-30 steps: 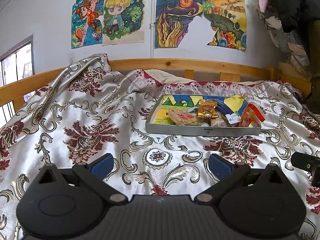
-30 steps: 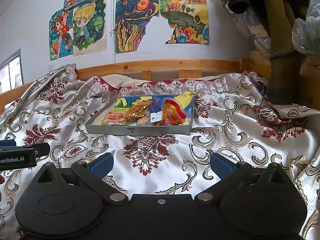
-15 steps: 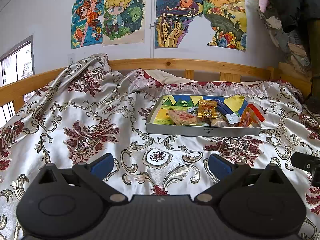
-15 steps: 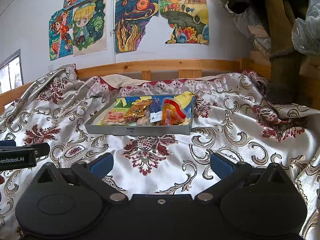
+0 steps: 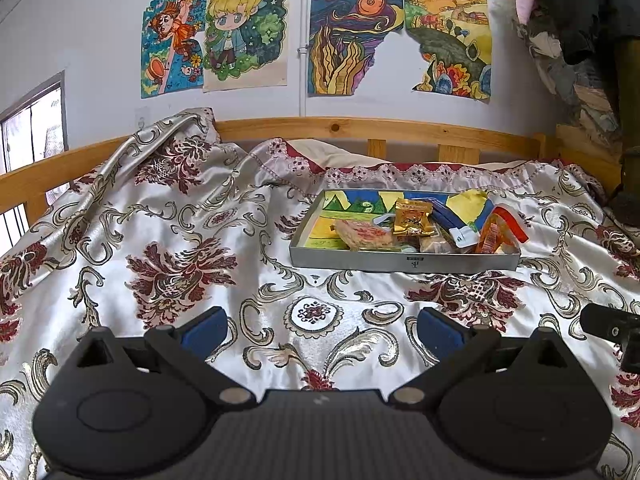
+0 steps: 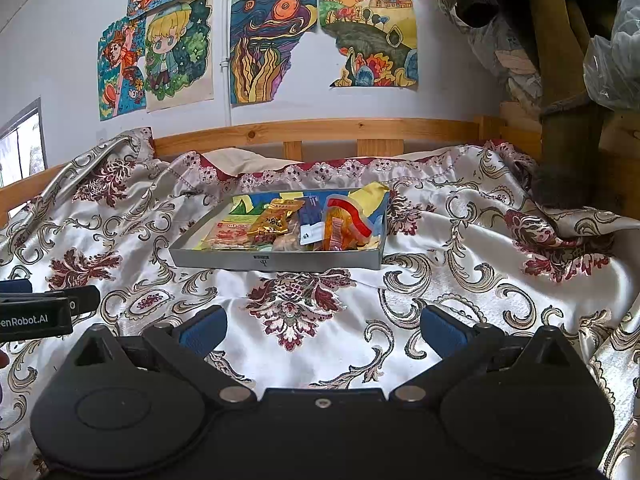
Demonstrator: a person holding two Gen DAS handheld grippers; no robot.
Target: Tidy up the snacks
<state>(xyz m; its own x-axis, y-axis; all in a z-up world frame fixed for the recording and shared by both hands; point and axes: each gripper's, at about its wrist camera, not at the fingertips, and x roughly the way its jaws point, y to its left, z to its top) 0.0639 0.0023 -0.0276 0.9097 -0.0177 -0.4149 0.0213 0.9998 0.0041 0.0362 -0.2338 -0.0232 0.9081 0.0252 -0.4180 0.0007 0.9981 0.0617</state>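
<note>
A quilt (image 5: 200,240) covers the bed; the tray (image 5: 404,261) of snacks (image 5: 412,222) sits mid-bed. Left gripper (image 5: 322,328) and right gripper (image 6: 322,330) hover spread and empty, well short of it. The packets look light, crinkly, slippery — best pinched at a sealed edge.

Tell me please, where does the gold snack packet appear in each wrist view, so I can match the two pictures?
Left wrist view: the gold snack packet lies right of centre, in the middle of the grey tray.
Right wrist view: the gold snack packet lies left of centre, in the same tray.
Shared landmark: the orange packet with the red strip, to the right of the gold one in both views.
</note>
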